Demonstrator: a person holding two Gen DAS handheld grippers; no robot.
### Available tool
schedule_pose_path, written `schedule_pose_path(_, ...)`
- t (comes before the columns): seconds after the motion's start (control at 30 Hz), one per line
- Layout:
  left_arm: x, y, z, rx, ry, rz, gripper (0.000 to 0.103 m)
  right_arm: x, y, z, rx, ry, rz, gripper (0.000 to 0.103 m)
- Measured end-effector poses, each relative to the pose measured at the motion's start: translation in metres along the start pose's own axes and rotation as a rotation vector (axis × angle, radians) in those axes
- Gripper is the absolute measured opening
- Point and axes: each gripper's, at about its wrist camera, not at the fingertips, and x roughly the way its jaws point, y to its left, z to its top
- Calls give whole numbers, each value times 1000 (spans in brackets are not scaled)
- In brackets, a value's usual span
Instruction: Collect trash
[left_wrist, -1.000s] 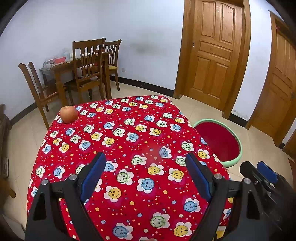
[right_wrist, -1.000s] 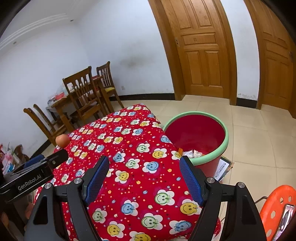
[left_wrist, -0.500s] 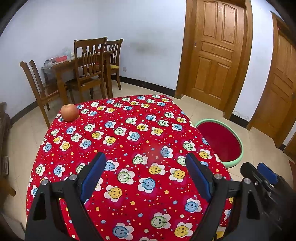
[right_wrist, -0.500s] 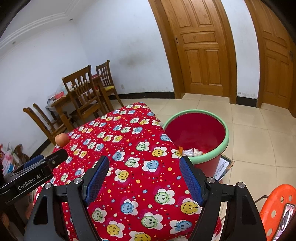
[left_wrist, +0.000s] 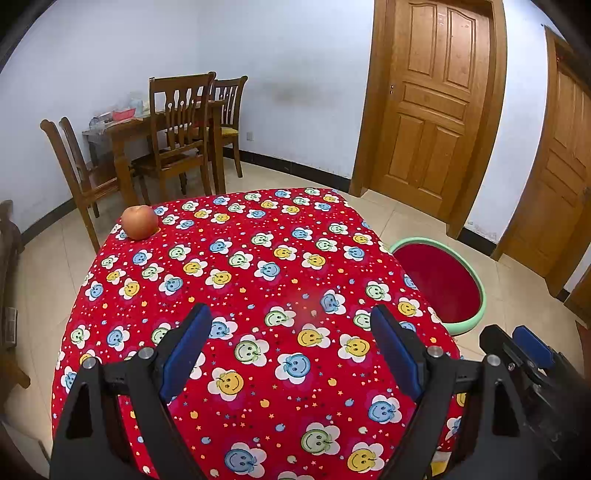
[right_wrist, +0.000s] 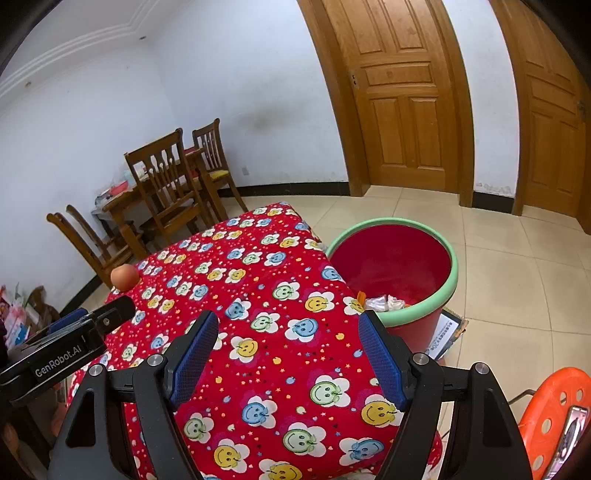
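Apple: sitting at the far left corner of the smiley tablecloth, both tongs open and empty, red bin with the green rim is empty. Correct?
Not quite: the bin isn't empty. The right wrist view shows crumpled wrappers already lying at its bottom. The rest holds: the apple sits at the far left corner of the tablecloth, and the left tongs and right tongs are open and empty.

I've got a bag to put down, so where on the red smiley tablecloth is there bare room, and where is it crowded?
Nearly the whole tablecloth is bare. The only thing on it is the apple at the far left corner, so the middle, the far edge toward the door, and the side bordering the red bucket are free. The near edge is crowded: the left gripper and right gripper hang there, open.
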Motion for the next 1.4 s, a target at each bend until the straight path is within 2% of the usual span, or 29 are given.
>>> schedule_pose_path(1.4,-2,-4,2,6,1,-1,87,0,0,0,3,0,2,79)
